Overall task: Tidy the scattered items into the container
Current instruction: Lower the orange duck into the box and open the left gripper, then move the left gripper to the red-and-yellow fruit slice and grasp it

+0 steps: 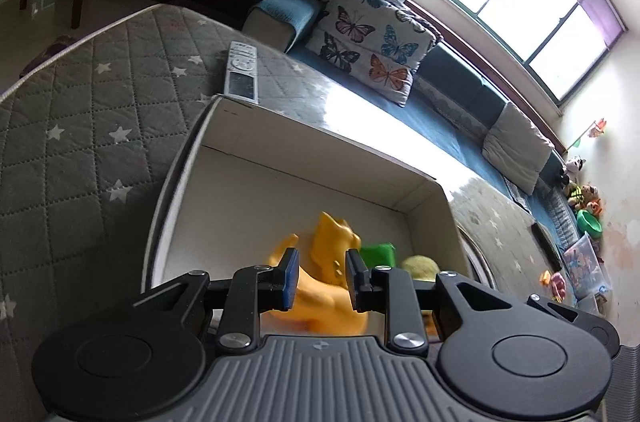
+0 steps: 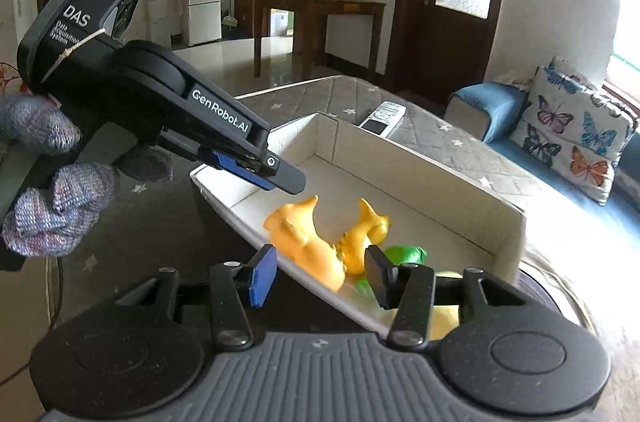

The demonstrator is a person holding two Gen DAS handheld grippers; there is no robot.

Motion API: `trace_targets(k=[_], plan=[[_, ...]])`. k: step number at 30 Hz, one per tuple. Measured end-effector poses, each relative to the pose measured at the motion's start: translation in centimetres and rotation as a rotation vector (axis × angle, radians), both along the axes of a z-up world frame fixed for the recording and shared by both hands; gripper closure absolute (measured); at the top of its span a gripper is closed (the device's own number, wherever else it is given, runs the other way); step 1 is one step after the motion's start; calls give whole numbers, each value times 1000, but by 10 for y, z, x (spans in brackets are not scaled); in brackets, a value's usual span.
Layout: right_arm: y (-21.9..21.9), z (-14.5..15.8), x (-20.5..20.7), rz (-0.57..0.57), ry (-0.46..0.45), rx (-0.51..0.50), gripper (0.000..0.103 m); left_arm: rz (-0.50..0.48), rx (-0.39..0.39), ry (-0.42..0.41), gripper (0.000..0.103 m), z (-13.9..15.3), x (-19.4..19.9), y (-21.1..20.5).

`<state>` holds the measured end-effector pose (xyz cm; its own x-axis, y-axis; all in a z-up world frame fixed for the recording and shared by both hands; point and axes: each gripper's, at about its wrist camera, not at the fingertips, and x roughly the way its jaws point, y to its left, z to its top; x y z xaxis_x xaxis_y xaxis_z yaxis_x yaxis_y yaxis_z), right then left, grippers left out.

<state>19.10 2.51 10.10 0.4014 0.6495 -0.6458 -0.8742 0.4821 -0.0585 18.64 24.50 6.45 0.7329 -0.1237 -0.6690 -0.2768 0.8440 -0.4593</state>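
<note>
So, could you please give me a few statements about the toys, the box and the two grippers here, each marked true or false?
1. The orange toy lies inside the white box. True.
2. The left gripper is clamped on the orange toy. False: its jaws are apart and hold nothing, with the toy below them in the box.
3. A remote control lies on the quilted mattress beyond the box's far corner. True.
4. The green toy sits on the mattress outside the box. False: it is in the box beside the orange toy.
5. The right gripper is open. True.
</note>
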Motion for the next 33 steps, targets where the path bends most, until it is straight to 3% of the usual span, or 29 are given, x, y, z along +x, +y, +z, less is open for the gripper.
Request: trace_targets(k=[16,20,33], plan=[[-82,-12,-53,-82,-13,5,49,-117,4,-17,75,-2,-42,-80],[-106,-23,-65,-121,-15,-12,35,-158,2,-5,75,-8,-50,-102],[-164,-44,-97,-209,4,-29,35,-291,-24,46,75,-29,-63,-160]])
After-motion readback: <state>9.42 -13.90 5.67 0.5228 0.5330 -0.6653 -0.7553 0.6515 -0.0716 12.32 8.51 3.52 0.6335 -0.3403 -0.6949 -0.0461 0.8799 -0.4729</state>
